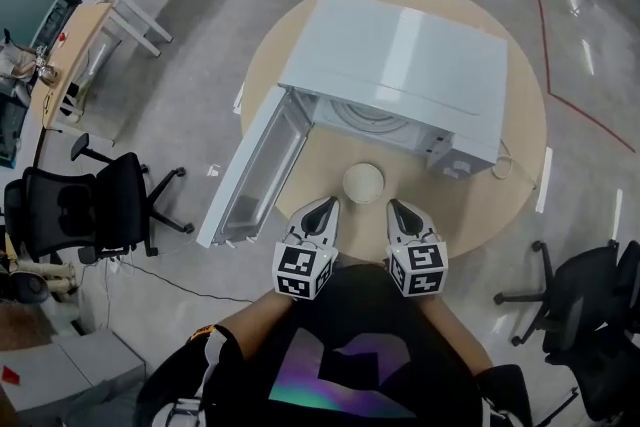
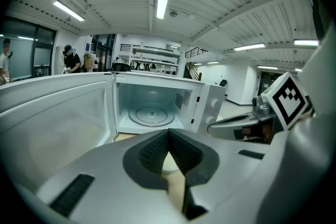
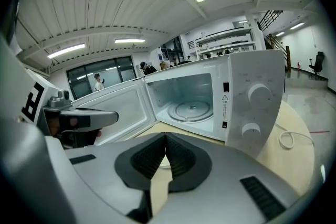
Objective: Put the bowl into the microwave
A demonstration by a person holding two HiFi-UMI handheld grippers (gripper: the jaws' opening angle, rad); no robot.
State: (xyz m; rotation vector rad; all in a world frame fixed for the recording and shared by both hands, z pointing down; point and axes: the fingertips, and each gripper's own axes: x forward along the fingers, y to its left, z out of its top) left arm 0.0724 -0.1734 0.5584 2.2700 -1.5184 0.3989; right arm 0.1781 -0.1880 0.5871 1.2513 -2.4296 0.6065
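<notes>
A white microwave (image 1: 400, 65) stands on a round wooden table (image 1: 520, 115) with its door (image 1: 250, 177) swung open to the left. Its cavity (image 2: 151, 108) holds only the glass turntable (image 3: 193, 109). A pale, cream bowl (image 1: 363, 183) sits on the table just in front of the opening. My left gripper (image 1: 328, 205) is shut and empty, a little short of the bowl on its left. My right gripper (image 1: 395, 206) is shut and empty on the bowl's right. In each gripper view only a sliver of the bowl (image 2: 169, 164) (image 3: 163, 161) shows behind the closed jaws.
The control panel with two knobs (image 3: 258, 107) is on the microwave's right side. A white cable (image 1: 512, 171) lies on the table by that corner. Black office chairs (image 1: 85, 210) (image 1: 590, 305) stand either side of me, and desks (image 1: 110, 5) are at the far left.
</notes>
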